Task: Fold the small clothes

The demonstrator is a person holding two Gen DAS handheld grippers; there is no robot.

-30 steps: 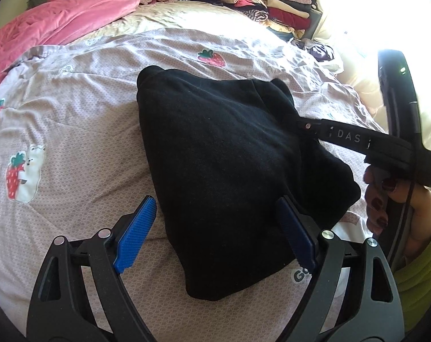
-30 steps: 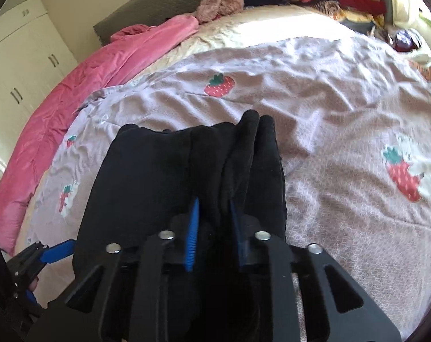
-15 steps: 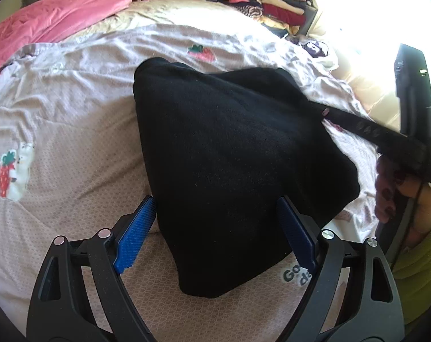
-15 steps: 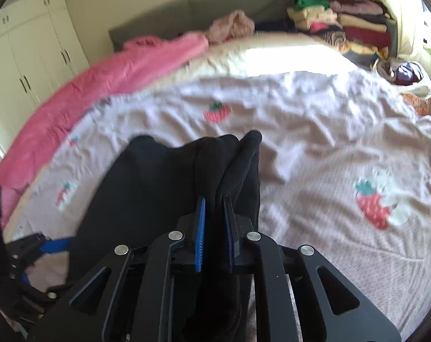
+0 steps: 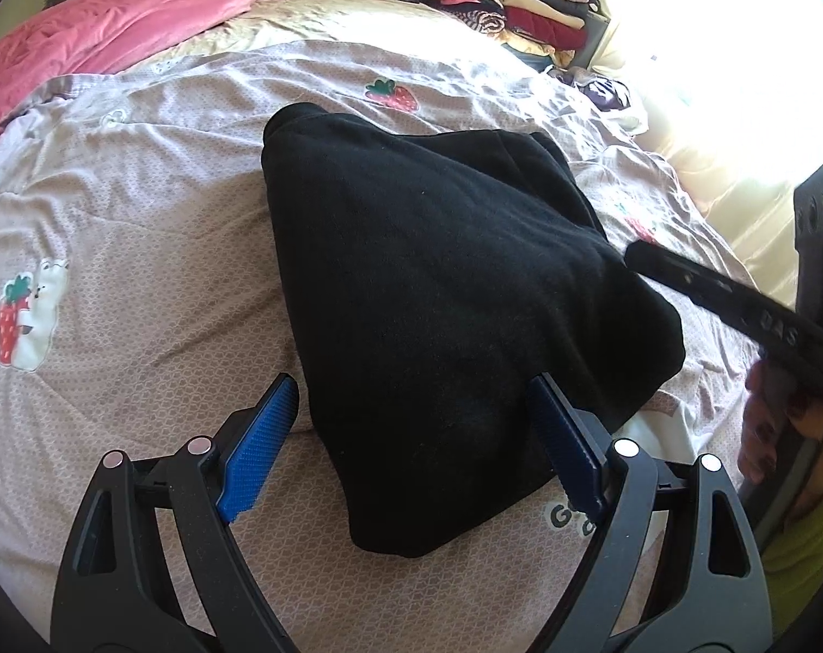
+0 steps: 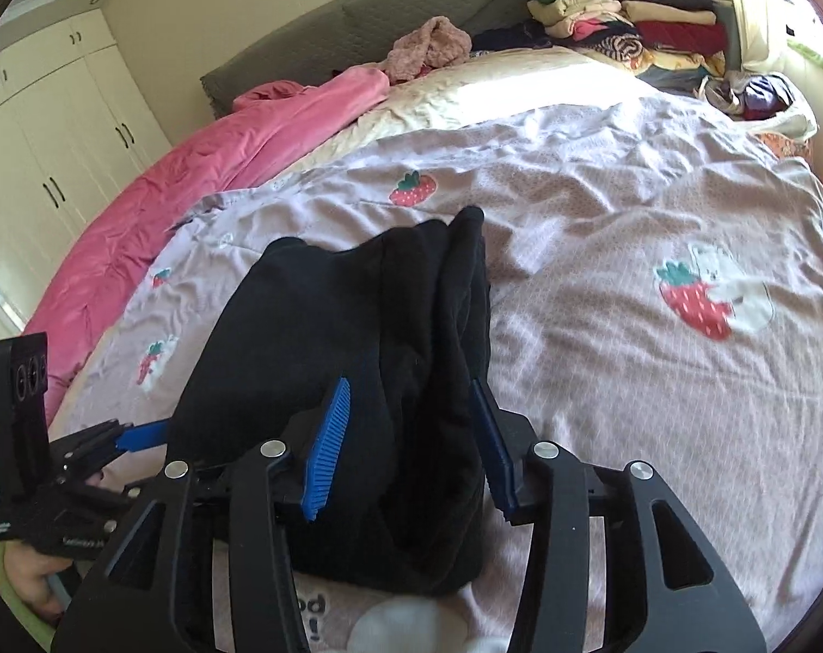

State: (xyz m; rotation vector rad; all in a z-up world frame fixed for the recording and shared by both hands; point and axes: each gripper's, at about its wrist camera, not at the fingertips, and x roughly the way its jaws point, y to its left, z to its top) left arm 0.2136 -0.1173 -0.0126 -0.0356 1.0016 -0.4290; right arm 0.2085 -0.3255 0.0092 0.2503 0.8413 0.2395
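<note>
- Black garment [image 5: 455,294] is seen lying folded on the strawberry-print bedspread [image 5: 139,228], directly ahead of both tools.
- Left gripper [image 5: 411,446] is held wide, its blue pads straddling the garment's near, narrow end; nothing is clamped.
- Right gripper [image 6: 411,435] is held parted around the bunched right-hand edge; no grip is judged.
- Long axis is judged to run away from the left gripper, towards the headboard [image 6: 368,16].
- Both tools are judged about equally near.
</note>
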